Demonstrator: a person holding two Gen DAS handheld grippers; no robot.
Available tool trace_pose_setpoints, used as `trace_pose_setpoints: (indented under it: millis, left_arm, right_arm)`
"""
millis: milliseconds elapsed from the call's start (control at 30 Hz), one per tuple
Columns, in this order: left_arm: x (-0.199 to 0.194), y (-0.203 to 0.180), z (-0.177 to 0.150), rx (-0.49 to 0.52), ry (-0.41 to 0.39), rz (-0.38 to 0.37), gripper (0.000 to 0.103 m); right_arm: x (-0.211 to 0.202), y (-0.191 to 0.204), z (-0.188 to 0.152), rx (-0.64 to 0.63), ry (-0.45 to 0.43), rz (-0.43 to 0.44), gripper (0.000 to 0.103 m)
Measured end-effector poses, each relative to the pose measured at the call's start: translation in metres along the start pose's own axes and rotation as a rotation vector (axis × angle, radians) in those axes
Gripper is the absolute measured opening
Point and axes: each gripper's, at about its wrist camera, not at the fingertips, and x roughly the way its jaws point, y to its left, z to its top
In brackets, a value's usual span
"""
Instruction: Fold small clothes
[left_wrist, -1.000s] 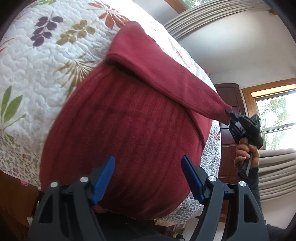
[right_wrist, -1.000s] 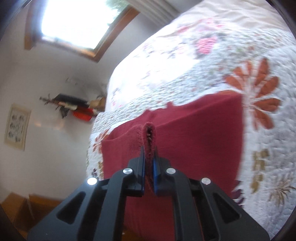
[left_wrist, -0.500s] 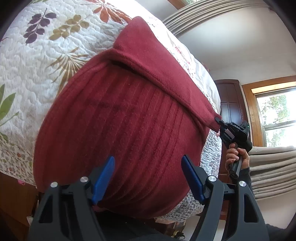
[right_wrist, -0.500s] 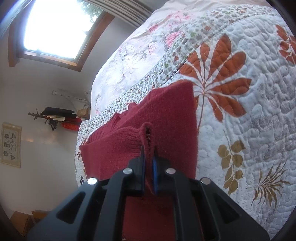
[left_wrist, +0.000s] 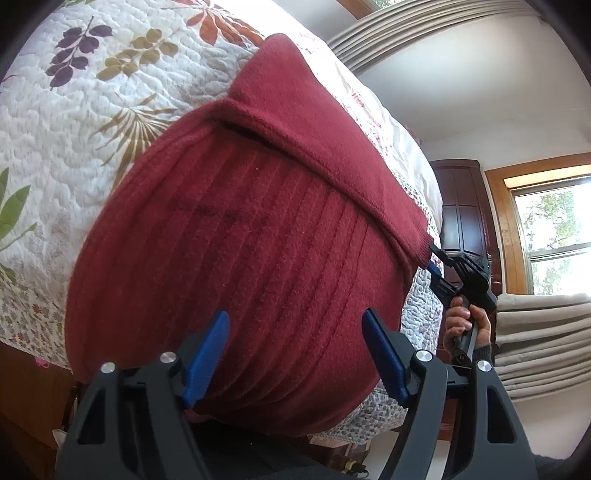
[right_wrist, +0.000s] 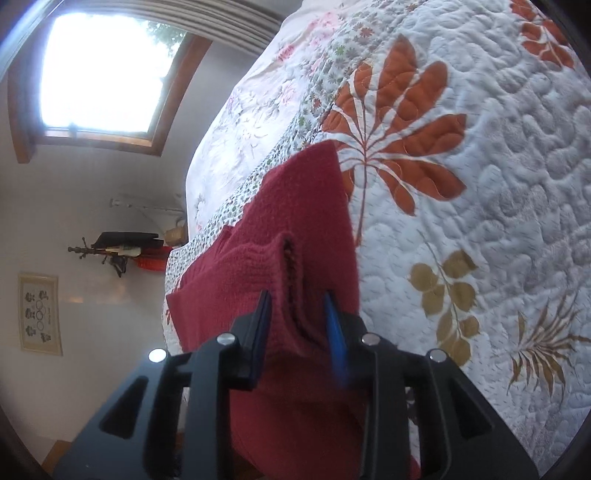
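Observation:
A dark red knit sweater (left_wrist: 240, 240) lies on a floral quilted bed (left_wrist: 74, 122), its ribbed body hanging toward the near edge. One sleeve (left_wrist: 314, 140) is folded diagonally across the body. My left gripper (left_wrist: 295, 317) is open just above the sweater's lower part, with nothing between its blue pads. At the right, a hand holds my right gripper (left_wrist: 436, 262) at the sleeve's cuff. In the right wrist view the right gripper (right_wrist: 298, 306) stands open, and the cuff (right_wrist: 273, 266) lies loosely between its spread fingers on the sweater (right_wrist: 306, 206).
The quilt (right_wrist: 480, 221) stretches away on the right of the sweater. A dark wooden door (left_wrist: 461, 206), a window (left_wrist: 554, 229) and beige curtains (left_wrist: 546, 332) stand beyond the bed. A wall shelf (right_wrist: 122, 247) and a framed picture (right_wrist: 38, 314) hang on the far wall.
My right gripper carried the sleeve down across the sweater, then opened around the cuff. The left gripper stayed open and shifted only slightly.

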Motion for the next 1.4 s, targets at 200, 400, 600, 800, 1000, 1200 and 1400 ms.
trace_pose_setpoints:
  millis: [200, 400, 600, 800, 1000, 1200, 1400]
  left_arm:
    - [0.004, -0.002, 0.000, -0.001, 0.009, 0.009, 0.075]
    - [-0.009, 0.000, -0.001, -0.021, -0.031, 0.034, 0.080]
    - [-0.030, 0.024, -0.007, -0.093, -0.092, 0.082, 0.081]
    - [-0.060, 0.047, -0.013, -0.098, -0.172, 0.173, 0.088]
    - [-0.061, 0.086, -0.018, 0.114, -0.065, 0.352, 0.091]
    - [-0.021, 0.140, -0.040, 0.232, 0.141, 0.292, 0.091]
    - [0.011, 0.172, -0.048, 0.311, 0.219, 0.180, 0.090]
  right_arm:
    - [0.002, -0.009, -0.007, -0.007, -0.001, -0.062, 0.007]
    - [-0.020, 0.017, -0.024, -0.074, -0.090, -0.060, 0.011]
    - [-0.005, 0.034, -0.030, -0.183, -0.047, -0.086, 0.015]
    - [0.002, 0.016, -0.031, -0.150, -0.038, -0.105, 0.021]
    - [-0.045, 0.016, -0.094, -0.212, -0.056, -0.048, 0.058]
    - [-0.082, -0.029, -0.208, -0.189, -0.042, -0.175, 0.065]
    - [-0.090, -0.079, -0.301, -0.059, -0.016, -0.300, 0.065]
